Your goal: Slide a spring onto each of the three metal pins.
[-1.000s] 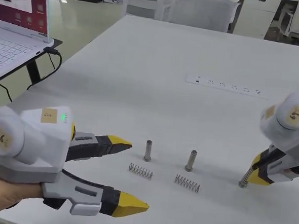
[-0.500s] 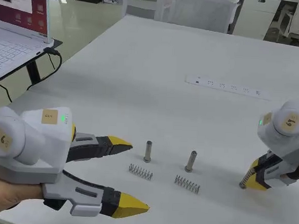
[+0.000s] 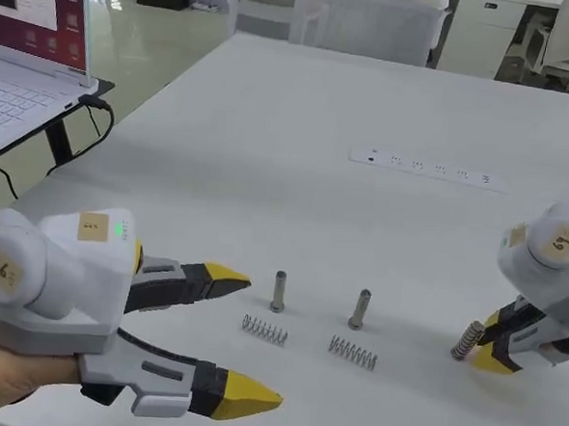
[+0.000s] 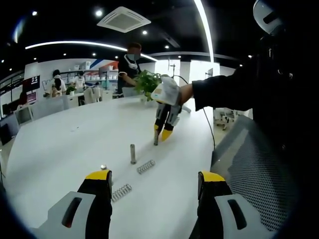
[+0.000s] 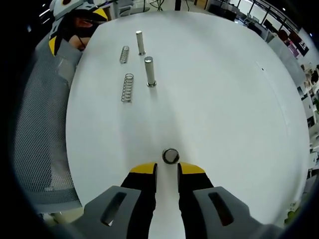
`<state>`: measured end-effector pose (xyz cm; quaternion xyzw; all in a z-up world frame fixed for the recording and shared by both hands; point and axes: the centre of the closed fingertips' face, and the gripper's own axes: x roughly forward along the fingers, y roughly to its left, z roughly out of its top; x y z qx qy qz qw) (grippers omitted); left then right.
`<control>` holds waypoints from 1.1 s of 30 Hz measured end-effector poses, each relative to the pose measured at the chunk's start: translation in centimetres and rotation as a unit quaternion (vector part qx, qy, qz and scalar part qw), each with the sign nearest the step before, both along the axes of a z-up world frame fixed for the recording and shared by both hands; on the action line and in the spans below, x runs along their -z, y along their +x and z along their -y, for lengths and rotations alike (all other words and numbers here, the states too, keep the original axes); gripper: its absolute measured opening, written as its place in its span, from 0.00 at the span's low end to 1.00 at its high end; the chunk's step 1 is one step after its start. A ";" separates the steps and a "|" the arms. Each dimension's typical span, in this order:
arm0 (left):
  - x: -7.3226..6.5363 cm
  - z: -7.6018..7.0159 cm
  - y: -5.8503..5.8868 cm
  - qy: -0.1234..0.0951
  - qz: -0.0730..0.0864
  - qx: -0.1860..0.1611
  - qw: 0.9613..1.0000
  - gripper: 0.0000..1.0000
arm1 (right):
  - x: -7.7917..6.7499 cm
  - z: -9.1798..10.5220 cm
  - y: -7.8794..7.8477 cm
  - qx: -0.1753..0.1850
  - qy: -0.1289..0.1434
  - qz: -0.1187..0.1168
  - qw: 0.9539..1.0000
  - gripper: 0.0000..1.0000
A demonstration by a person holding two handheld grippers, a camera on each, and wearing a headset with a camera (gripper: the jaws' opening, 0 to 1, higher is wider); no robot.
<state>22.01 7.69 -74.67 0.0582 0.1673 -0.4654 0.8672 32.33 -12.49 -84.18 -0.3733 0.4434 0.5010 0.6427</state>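
Steel pin (image 5: 170, 156) end-on | right gripper (image 5: 168, 168) fingers narrowly parted behind it, grip unclear | left gripper (image 4: 156, 175) fingers spread wide

White table (image 3: 270, 125), power strip (image 3: 427, 169), laptop (image 3: 23, 62) at left, glossy floor (image 3: 150, 41), ceiling lights (image 4: 202, 25).

The surface (image 3: 269, 144) and power strip (image 3: 427, 168) are plain white. The pins (image 3: 279, 290) are dull silver. The springs (image 3: 265, 330) and the right spring (image 3: 467, 340) are silver too, finely ringed. The left gripper (image 4: 155, 175) has a white-and-grey body, black arms, yellow jaw tips and a green light. The right gripper (image 5: 168, 168) shows the same white, grey, black and yellow. At upper left, the laptop (image 3: 21, 91) has white keys and a maroon screen.
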 end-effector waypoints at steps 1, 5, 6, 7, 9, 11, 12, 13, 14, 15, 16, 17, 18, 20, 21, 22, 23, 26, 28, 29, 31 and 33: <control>0.0 0.0 0.0 0.000 0.000 0.000 1.000 0.66 | 0.0 0.1 -0.1 0.002 0.001 -0.001 1.000 0.15; 0.0 0.0 0.0 -0.001 0.000 0.000 1.000 0.66 | -0.1 0.6 -0.6 0.006 -0.001 -0.001 1.000 0.15; 0.0 0.0 0.0 -0.001 0.001 0.001 1.000 0.66 | -0.1 0.7 -0.8 0.007 -0.001 -0.003 1.000 0.15; 0.0 0.1 0.0 -0.001 0.001 0.001 1.000 0.66 | -0.1 0.7 -1.0 0.008 -0.001 -0.004 1.000 0.15; -0.1 0.1 -0.1 -0.001 0.001 0.002 1.000 0.66 | -0.1 0.6 -1.4 0.009 0.000 -0.003 1.000 0.15; 0.0 0.1 -0.1 -0.001 0.001 0.002 1.000 0.66 | -0.2 0.6 -1.9 0.012 0.002 -0.006 1.000 0.15; 0.0 0.1 -0.1 -0.001 0.001 0.002 1.000 0.66 | -0.2 0.6 -2.1 0.013 0.003 -0.006 1.000 0.15; -0.1 0.1 -0.1 -0.001 0.002 0.003 1.000 0.66 | -0.2 0.5 -2.3 0.013 0.003 -0.006 1.000 0.15; 0.0 0.1 -0.1 -0.001 0.001 0.003 1.000 0.66 | -0.3 0.4 -2.5 0.011 0.004 -0.006 1.000 0.15; 0.0 0.1 -0.1 0.000 0.001 0.003 1.000 0.66 | -0.3 0.3 -2.8 0.010 0.005 -0.006 1.000 0.15; 0.0 0.1 -0.1 0.000 0.001 0.003 1.000 0.66 | -0.4 0.2 -2.9 0.010 0.006 -0.006 1.000 0.15; 0.0 0.1 -0.1 0.000 0.001 0.003 1.000 0.66 | -0.5 0.0 -3.2 0.009 0.009 -0.004 1.000 0.15; 0.0 0.1 -0.1 0.000 0.001 0.004 1.000 0.66 | -0.6 -0.2 -3.3 0.009 0.011 -0.003 1.000 0.15; 0.0 0.1 -0.2 0.000 0.001 0.004 1.000 0.66 | -0.7 -0.6 -3.7 0.009 0.016 -0.003 1.000 0.15; 0.0 0.1 -0.2 0.000 0.001 0.004 1.000 0.66 | -0.7 -0.8 -3.9 0.008 0.018 -0.004 1.000 0.15; 0.0 0.1 -0.2 0.001 0.001 0.004 1.000 0.66 | -0.6 -0.9 -4.0 0.007 0.018 -0.004 1.000 0.15; 0.0 0.1 -0.2 0.000 0.001 0.003 1.000 0.66 | -0.7 -1.0 -4.2 0.004 0.017 -0.004 1.000 0.15; 0.0 0.1 -0.2 0.000 0.001 0.003 1.000 0.66 | -0.7 -1.6 -4.7 0.000 0.019 -0.005 1.000 0.15; 0.0 0.1 -0.2 0.001 0.002 0.003 1.000 0.66 | -0.8 -2.1 -5.1 -0.005 0.021 -0.006 1.000 0.15; 0.0 0.1 -0.2 0.001 0.002 0.003 1.000 0.66 | -0.9 -2.4 -5.2 -0.009 0.022 -0.006 1.000 0.15; 0.0 0.1 -0.2 0.002 0.002 0.003 1.000 0.66 | -1.1 -3.0 -5.7 -0.016 0.022 -0.006 1.000 0.14; 0.0 0.2 -0.3 0.002 0.002 0.003 1.000 0.66 | -1.3 -3.6 -6.0 -0.027 0.021 -0.006 0.999 0.14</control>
